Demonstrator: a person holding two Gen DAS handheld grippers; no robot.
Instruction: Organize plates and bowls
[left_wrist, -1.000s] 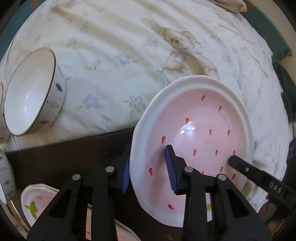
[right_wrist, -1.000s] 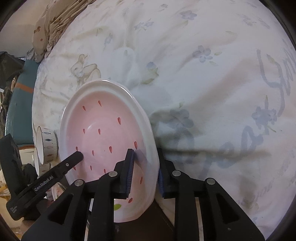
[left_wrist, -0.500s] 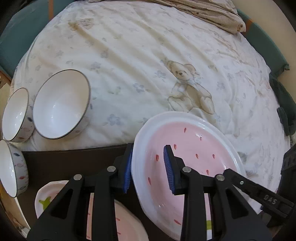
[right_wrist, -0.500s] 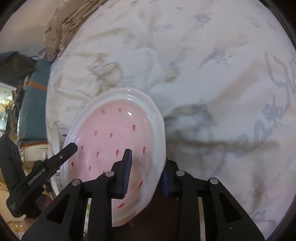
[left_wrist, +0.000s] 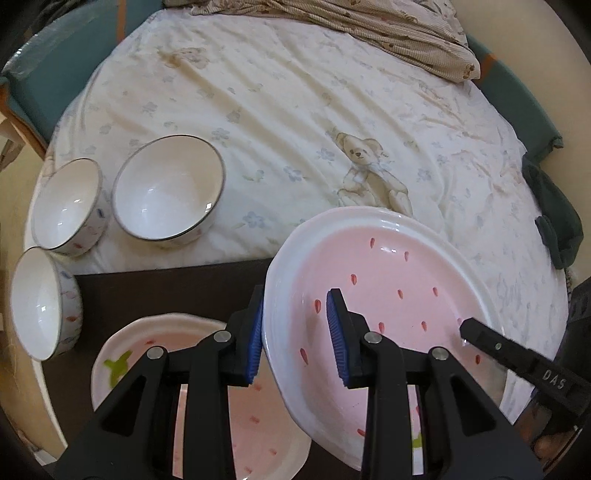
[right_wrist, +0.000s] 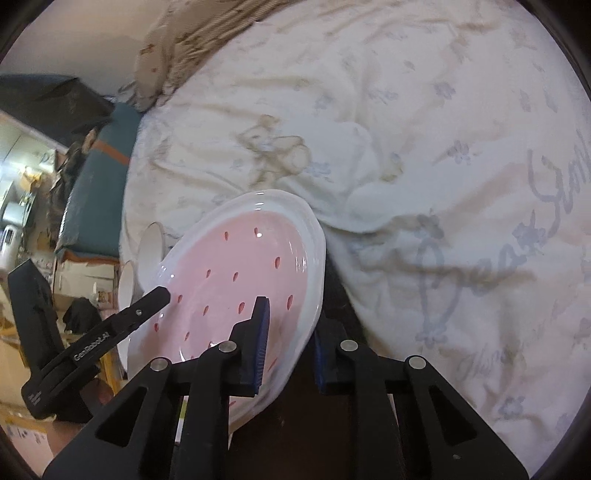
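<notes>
Three bowls: at the far left, you have a small white bowl (left_wrist: 44, 304) nearest you at the dark tabletop's (left_wrist: 166, 288) left edge, a second small bowl (left_wrist: 66, 206) beyond it on the bed, and a larger grey-rimmed bowl (left_wrist: 168, 188) just to its right. All stand upright and close together.
Lower plate: a pink strawberry plate with a green leaf mark (left_wrist: 122, 365) lies flat on the tabletop, near you, partly under your left fingers.
Left hand-held gripper (left_wrist: 295, 336): your blue pads straddle the left rim of the held strawberry plate (left_wrist: 399, 269), one pad outside the rim and one inside; whether both pads press on it, I cannot tell.
Held strawberry plate: it is lifted and tilted between your two grippers, above the near edge of the bed and overlapping the lower plate.
Right hand-held gripper (right_wrist: 288, 347): your pads bracket the plate's (right_wrist: 236, 266) right rim, one over the pink face, one behind the white edge, clamped on it.
Bed sheet (left_wrist: 295, 110): cream, with a teddy bear print (left_wrist: 373, 173), behind everything.
Crumpled beige blanket (left_wrist: 369, 33): far right on the bed.
</notes>
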